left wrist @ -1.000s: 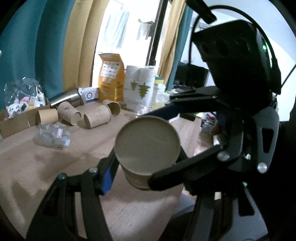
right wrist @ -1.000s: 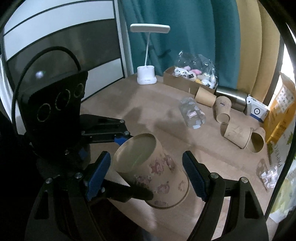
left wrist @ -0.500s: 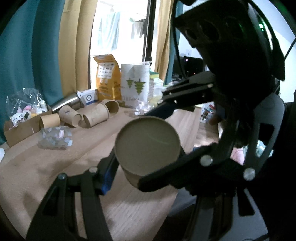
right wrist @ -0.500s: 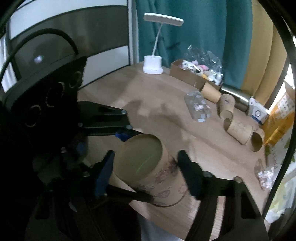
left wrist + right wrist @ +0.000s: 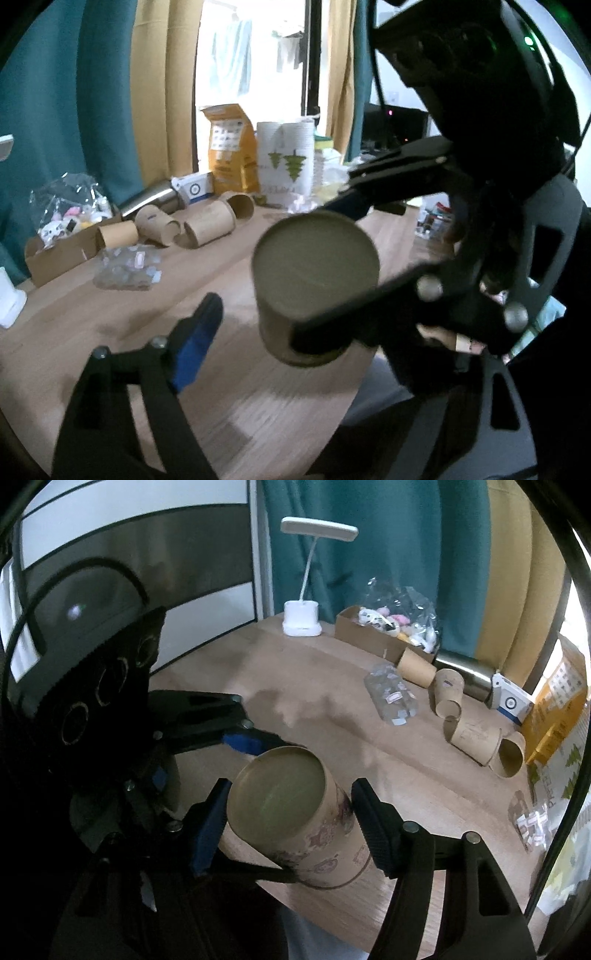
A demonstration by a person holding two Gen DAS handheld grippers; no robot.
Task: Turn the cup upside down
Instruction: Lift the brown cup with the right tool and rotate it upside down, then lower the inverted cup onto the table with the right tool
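Gripping the cup [image 5: 291,812] on both flanks, the right claw [image 5: 290,821] has its blue pad [image 5: 208,825] pressed to one side of the paper wall and its dark pad to the other, so it is clenched on the cup and carries it alone. The left claw [image 5: 306,332] is released: in its own view its blue pad [image 5: 195,339] stands clear of the cup at centre frame, though its fingers straddle the cup loosely. The cup hangs in the air, tilted, with what looks like its recessed base toward both cameras and the wider rim pointing down and away, above the near edge of the bench [image 5: 295,686]. Farther out, at the right of the right-wrist view, several cups [image 5: 472,734] lie on their sides, and a lamp [image 5: 301,620] stands at the upper centre. Judging from this, the flip is partly done and the setting down remains. The risks: the tapered wall could slide out of one pinch, a hard squeeze could buckle the thin paper, the open left fingers could snag the cup as it turns, and a drop here might miss the bench.
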